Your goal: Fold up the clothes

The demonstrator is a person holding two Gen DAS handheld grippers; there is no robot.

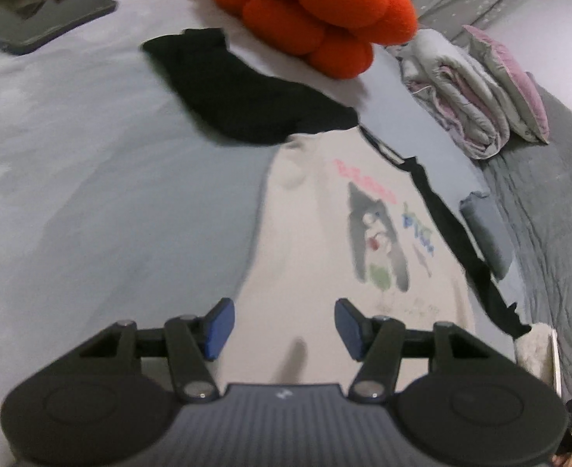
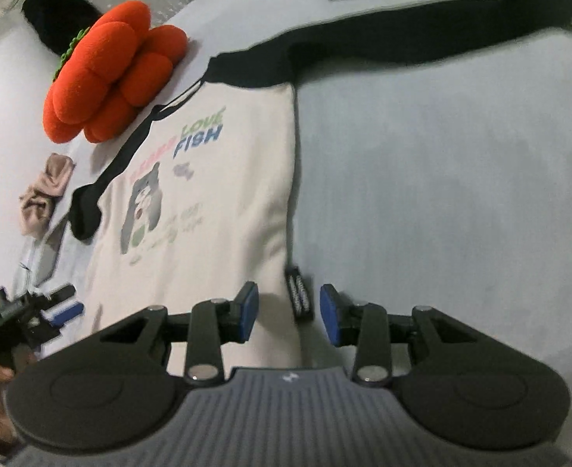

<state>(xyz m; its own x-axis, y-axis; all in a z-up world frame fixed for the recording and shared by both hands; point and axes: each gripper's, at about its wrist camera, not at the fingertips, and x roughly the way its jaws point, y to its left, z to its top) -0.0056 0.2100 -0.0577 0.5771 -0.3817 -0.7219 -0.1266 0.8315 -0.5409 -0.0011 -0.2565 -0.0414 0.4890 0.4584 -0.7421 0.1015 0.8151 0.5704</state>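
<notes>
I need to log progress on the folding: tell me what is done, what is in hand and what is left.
Done: the white shirt lies spread flat, print up, both black sleeves stretched out. In hand: nothing; the left claw is open above the hem, the right claw open around the side-seam label. Left: every fold.

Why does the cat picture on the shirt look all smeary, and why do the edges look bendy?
Left wrist view: the shirt print is smeared by blur. Right wrist view: the print is sharper, its words readable. Both views bulge, with dark corners, from the fisheye lens.
</notes>
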